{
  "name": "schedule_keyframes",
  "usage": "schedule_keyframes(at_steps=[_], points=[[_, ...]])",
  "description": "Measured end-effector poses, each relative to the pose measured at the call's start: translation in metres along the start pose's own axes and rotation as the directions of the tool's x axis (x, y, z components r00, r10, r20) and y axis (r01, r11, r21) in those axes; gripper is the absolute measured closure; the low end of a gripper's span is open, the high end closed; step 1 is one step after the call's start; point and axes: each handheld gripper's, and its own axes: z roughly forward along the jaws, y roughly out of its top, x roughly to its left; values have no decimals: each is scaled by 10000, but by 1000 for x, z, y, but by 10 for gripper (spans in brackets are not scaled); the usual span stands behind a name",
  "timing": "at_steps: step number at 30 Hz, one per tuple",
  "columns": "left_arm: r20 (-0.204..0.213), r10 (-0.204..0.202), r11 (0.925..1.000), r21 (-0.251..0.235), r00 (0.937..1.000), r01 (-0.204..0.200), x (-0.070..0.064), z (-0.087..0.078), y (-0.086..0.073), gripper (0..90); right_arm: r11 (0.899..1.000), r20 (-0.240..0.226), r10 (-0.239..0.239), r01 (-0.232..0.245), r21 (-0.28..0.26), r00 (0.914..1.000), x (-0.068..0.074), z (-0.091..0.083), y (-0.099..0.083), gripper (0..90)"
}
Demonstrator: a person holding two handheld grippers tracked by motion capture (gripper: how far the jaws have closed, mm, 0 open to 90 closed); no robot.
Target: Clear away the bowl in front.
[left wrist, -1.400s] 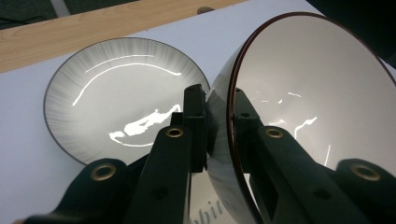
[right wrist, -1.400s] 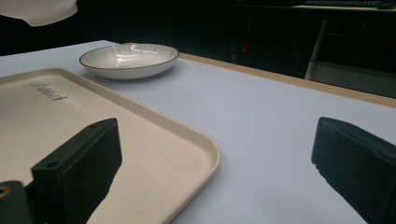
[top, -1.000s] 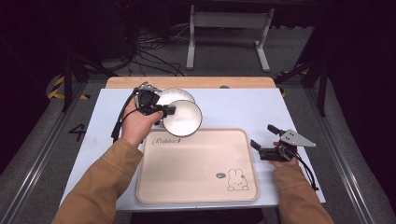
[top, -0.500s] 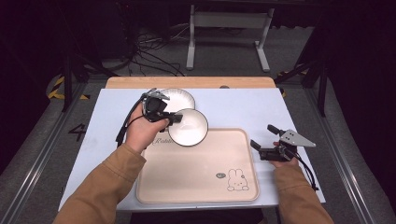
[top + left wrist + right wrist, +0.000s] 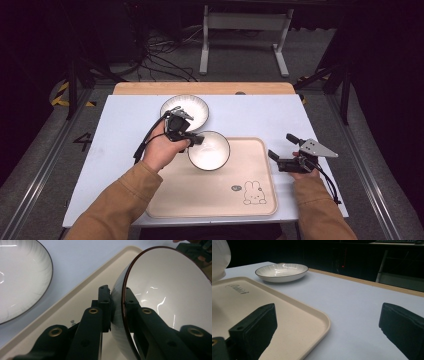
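1. Left gripper (image 5: 196, 140) pinches the rim of a white bowl (image 5: 210, 150): one jaw inside the wall, one outside, as the left gripper view shows (image 5: 117, 310).
2. The bowl (image 5: 170, 290) has a dark rim and sits tilted over the far-left corner of the cream tray (image 5: 210, 195); whether it touches the tray surface I cannot tell.
3. A shallow white ribbed plate (image 5: 185, 111) with a dark rim rests on the white bench (image 5: 115, 145) near its far edge, just beyond the tray's far-left corner.
4. The tray lies along the near edge of the bench, with a rabbit print (image 5: 254, 192) by its near-right corner.
5. Right gripper (image 5: 286, 152) is at the tray's right edge, jaws spread wide and holding nothing. In the right gripper view one jaw is above the tray (image 5: 287, 322), the other above bare bench (image 5: 362, 315).
6. The plate (image 5: 281, 272) appears beyond the tray there.
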Motion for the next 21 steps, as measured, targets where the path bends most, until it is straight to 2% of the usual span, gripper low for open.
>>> schedule_keyframes(at_steps=[5,14,17,18,21], points=[[197,99,9991,403,9998,-106,-3,9,-3,815,10000,-4,-2,2,2,10000,0,0,0,23],[302,126,9954,940,9995,-154,-4,19,-9,815,10000,-11,13,-13,3,10000,0,0,0,23],[350,255,9938,1076,9991,-291,-5,23,-10,815,10000,-12,3,-3,8,10000,0,0,0,23],[366,155,9937,1099,9992,-195,-6,24,-11,815,10000,-14,8,-8,10,10000,0,0,0,23],[565,182,9913,1295,9982,-254,-5,28,-12,815,10000,-14,8,-8,9,10000,0,0,0,23]])
